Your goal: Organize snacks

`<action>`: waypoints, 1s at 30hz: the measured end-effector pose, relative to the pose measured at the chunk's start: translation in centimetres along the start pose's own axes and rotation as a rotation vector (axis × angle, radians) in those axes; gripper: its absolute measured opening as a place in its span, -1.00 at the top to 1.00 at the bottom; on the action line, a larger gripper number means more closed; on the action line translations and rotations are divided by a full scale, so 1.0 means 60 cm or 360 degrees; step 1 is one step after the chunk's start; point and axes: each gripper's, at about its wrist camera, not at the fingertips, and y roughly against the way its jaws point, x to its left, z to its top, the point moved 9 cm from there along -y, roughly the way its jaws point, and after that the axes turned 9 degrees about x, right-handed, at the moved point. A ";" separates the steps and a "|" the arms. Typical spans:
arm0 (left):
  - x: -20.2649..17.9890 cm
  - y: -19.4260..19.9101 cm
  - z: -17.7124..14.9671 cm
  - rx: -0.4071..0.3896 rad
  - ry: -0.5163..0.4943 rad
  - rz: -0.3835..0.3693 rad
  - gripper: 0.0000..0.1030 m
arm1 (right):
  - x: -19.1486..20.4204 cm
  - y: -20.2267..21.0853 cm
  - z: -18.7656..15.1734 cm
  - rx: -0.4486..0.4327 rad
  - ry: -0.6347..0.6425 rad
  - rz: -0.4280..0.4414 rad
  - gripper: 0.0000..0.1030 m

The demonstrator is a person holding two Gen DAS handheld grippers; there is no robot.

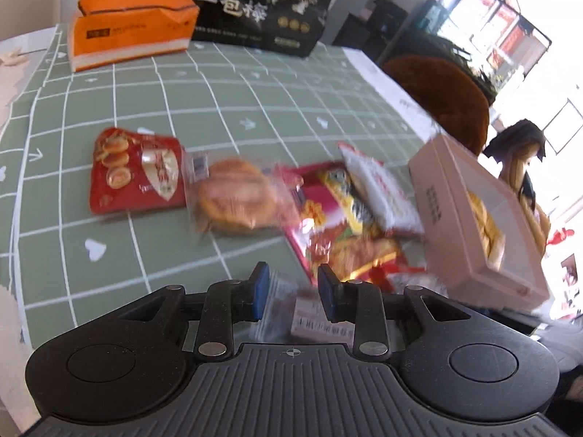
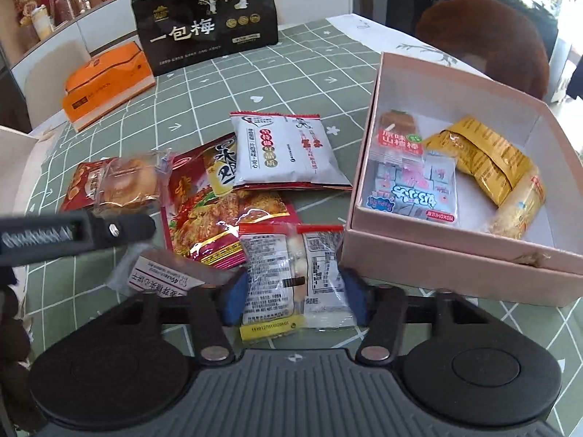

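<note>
Squarely between the right gripper's (image 2: pixel 295 293) jaws sits a clear snack packet (image 2: pixel 291 276).

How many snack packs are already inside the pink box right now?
4 visible in the pink box: a red-labelled hawthorn pack at the back left, a blue-and-pink pack in front of it, a yellow pack at right, and an orange-printed roll front right. More may lie underneath.

Surface (image 2: pixel 291 83) green w/ white grid & hearts; box (image 2: pixel 455 266) pink; tissue pack (image 2: pixel 105 83) orange; big bag (image 2: pixel 207 18) black w/ gold print.
</note>
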 end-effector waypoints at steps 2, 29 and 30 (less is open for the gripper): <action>-0.009 0.006 -0.015 0.0009 -0.0053 -0.0002 0.35 | -0.005 0.009 -0.007 0.0021 -0.0012 0.0041 0.06; -0.116 0.015 -0.107 0.0105 -0.0479 -0.0178 0.35 | -0.134 0.102 -0.205 0.0161 -0.0223 -0.0179 -0.35; -0.124 0.017 -0.116 0.0111 -0.0542 -0.0170 0.35 | -0.134 0.104 -0.210 0.0160 -0.0227 -0.0181 -0.37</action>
